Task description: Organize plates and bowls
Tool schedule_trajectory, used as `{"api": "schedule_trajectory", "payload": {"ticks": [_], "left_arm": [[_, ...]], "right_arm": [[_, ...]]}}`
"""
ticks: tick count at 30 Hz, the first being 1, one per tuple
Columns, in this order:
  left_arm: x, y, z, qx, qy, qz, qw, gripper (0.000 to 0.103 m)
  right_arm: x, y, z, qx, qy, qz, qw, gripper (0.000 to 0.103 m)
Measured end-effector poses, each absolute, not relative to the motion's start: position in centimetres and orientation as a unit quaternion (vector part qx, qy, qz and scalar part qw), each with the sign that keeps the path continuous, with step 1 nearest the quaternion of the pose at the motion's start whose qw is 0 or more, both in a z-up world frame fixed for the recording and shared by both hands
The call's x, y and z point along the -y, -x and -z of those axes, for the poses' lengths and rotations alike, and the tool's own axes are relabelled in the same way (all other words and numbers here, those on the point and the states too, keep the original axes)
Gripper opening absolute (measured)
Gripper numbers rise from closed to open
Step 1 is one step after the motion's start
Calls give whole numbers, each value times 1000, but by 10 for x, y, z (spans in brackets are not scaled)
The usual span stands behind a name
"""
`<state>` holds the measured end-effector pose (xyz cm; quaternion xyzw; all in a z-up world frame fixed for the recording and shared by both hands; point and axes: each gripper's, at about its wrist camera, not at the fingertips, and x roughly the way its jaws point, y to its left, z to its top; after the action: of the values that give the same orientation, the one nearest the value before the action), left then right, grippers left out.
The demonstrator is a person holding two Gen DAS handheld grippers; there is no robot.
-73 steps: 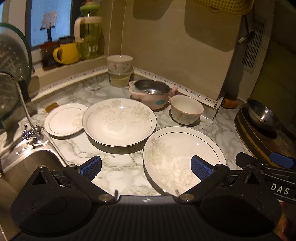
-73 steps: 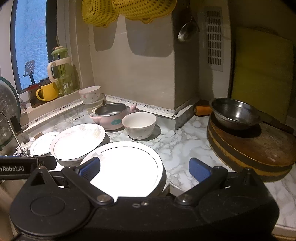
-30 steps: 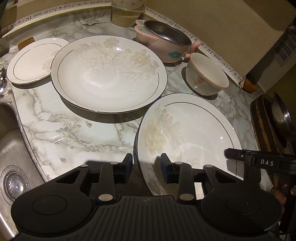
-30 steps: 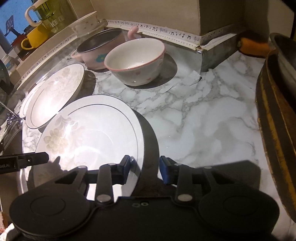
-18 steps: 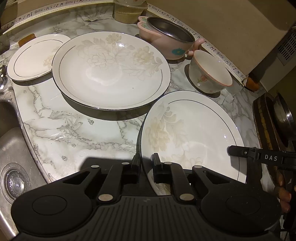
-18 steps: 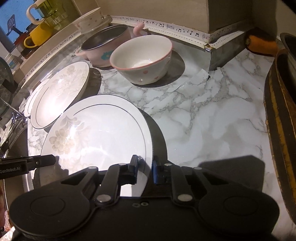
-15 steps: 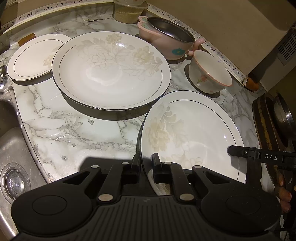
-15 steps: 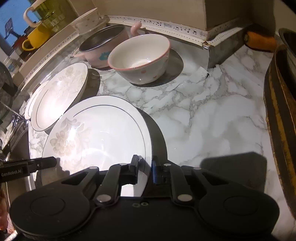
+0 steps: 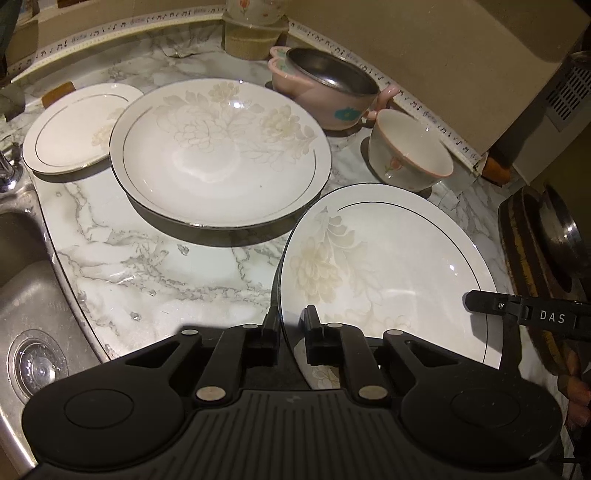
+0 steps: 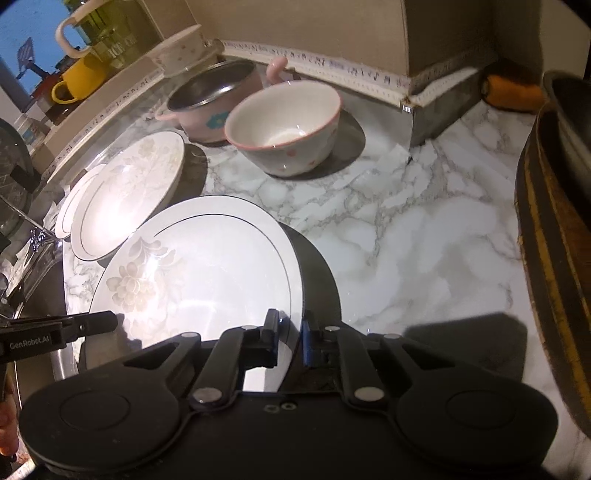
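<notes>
A large white floral plate (image 9: 388, 266) is gripped on two sides. My left gripper (image 9: 291, 325) is shut on its left rim and my right gripper (image 10: 288, 328) is shut on its right rim (image 10: 207, 280); it looks raised off the marble counter. A second large floral plate (image 9: 221, 151) lies behind it, with a small plate (image 9: 74, 129) to its left. A pink-rimmed white bowl (image 9: 410, 155) and a pink steel-lined pot (image 9: 325, 92) stand at the back.
A steel sink (image 9: 26, 314) lies at the left. A round wooden board (image 10: 546, 236) with a steel pan on it stands at the right. Stacked cups (image 9: 255, 26) stand by the back wall. A yellow mug (image 10: 77, 81) sits on the window sill.
Both grippers moved down to the near plate and shut on its opposite rims. In the last half second the plate has lifted slightly.
</notes>
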<state>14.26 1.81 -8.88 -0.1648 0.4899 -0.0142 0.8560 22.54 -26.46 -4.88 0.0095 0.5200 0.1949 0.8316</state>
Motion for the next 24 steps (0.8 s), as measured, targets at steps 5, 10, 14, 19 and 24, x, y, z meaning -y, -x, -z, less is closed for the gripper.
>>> {"api": "schedule_trajectory", "payload": {"ticks": [5,10,14,19,24], "left_arm": [[-19,-140,74,-479,162,14,863,11],[-28,-143,62,-468,162,7,869,12],[-41,-149,54,-459,161,-7,874,12],[-58,-162,42,-446,151,-25,882,13],[-81,-179,33,-438,141,-44,887,13]], "right_arm": [[264,-223,33,-508,-9,-198,838,12],[257,-228,19,-499,-4,-204,842,12],[243,-235,10,-493,5,-211,844,12],[222,-248,3,-484,6,-226,846,12],[196,-263,0,-471,8,-238,849,12]]}}
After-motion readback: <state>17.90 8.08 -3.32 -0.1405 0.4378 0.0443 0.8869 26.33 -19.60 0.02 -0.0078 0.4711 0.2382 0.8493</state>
